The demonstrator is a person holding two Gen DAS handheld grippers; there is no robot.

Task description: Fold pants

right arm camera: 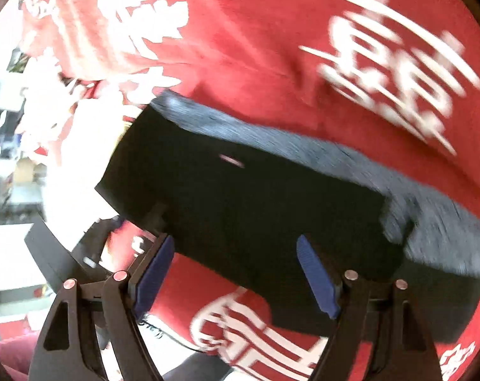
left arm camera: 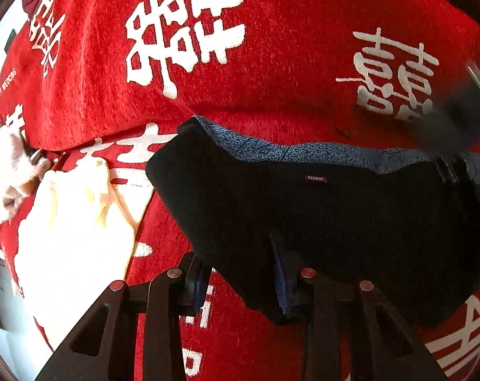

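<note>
Black pants (left arm camera: 319,222), folded into a compact block with a blue patterned waistband lining along the far edge, lie on a red blanket (left arm camera: 271,47) with white characters. My left gripper (left arm camera: 240,270) is open just over the near left edge of the pants, holding nothing. My right gripper (right arm camera: 236,273) is open above the near edge of the pants (right arm camera: 255,197); that view is motion-blurred. The right gripper shows as a dark blur at the right edge of the left wrist view (left arm camera: 462,117).
A cream-coloured garment (left arm camera: 75,238) lies on the blanket to the left of the pants, with a pale pink item (left arm camera: 8,171) beyond it. The blanket's left edge drops off to a bright room (right arm camera: 8,190) with furniture.
</note>
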